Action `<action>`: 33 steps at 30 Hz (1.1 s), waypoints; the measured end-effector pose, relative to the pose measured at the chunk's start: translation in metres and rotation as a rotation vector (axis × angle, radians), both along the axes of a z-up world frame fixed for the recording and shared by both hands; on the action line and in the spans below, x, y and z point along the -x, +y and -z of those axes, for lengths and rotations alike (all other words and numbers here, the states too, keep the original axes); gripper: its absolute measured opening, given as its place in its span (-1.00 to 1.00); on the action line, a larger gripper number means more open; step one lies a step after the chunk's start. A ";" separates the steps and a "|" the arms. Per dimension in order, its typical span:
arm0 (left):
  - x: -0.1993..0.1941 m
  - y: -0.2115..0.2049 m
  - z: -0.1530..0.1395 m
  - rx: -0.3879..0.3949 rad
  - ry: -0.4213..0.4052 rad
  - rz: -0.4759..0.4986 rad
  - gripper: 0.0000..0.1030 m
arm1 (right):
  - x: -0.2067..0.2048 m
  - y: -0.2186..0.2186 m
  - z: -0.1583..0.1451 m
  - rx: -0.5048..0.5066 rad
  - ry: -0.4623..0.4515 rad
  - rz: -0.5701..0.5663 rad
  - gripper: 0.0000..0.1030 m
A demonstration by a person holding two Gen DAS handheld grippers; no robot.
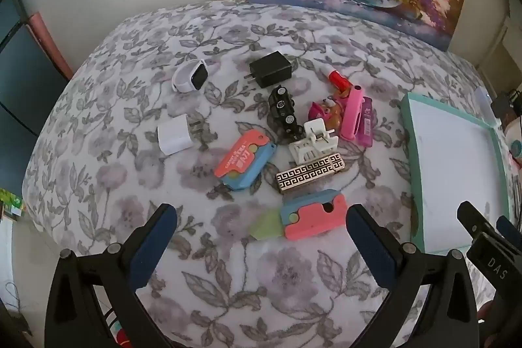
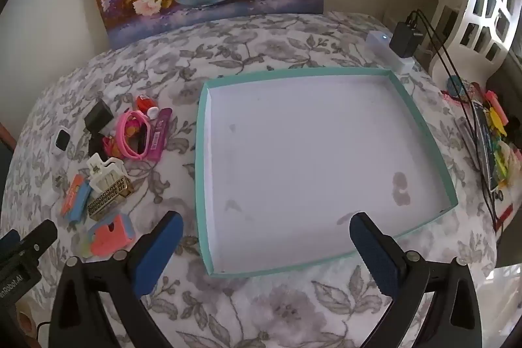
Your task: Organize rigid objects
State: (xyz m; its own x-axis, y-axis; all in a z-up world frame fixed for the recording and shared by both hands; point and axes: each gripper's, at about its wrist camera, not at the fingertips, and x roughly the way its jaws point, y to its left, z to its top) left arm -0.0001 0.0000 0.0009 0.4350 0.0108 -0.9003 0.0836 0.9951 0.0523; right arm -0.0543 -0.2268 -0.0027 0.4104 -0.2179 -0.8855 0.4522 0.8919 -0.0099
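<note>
Blue pads of my left gripper [image 1: 261,237] frame the bottom of the left wrist view, spread as wide as they go with nothing between them, hovering over the floral bedspread [image 1: 228,282]. Just beyond the pads lies the nearest piece, a pink and blue folding toy knife [image 1: 314,216] with a pale green blade; its long axis runs left to right, blade pointing left. Past it sits a gold key-pattern lighter [image 1: 310,173], lying nearly crosswise and tilted up to the right. A second pink and blue folding toy [image 1: 244,163] lies left of the lighter, slanted up to the right. Touching the lighter's far side is a white hair claw [image 1: 313,142]. Farther off, a black toy car [image 1: 285,110] lies on its side, its length running away from me. A black charger [image 1: 270,69] points its prongs left, a white charger [image 1: 174,134] points its prongs right, and a white smartwatch [image 1: 189,75] sits well apart at the far left.

Over in the right wrist view, my right gripper [image 2: 266,237] is equally wide open and empty, poised above the near edge of the teal-rimmed tray [image 2: 200,152], whose white floor holds nothing. Every small item lies in a cluster left of the tray on the bedspread.
</note>
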 end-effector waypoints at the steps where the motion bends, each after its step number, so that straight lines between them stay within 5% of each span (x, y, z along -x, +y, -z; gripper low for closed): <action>1: 0.000 0.000 0.000 0.000 -0.004 -0.002 1.00 | 0.001 0.000 0.001 -0.002 0.000 -0.001 1.00; 33: 0.003 -0.004 0.003 -0.035 0.002 0.026 1.00 | 0.001 0.002 -0.007 0.002 -0.016 -0.023 1.00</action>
State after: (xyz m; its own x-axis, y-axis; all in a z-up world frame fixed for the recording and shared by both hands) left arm -0.0032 -0.0039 -0.0017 0.4335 0.0310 -0.9006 0.1098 0.9901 0.0870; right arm -0.0549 -0.2247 0.0042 0.4298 -0.2099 -0.8782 0.4314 0.9021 -0.0045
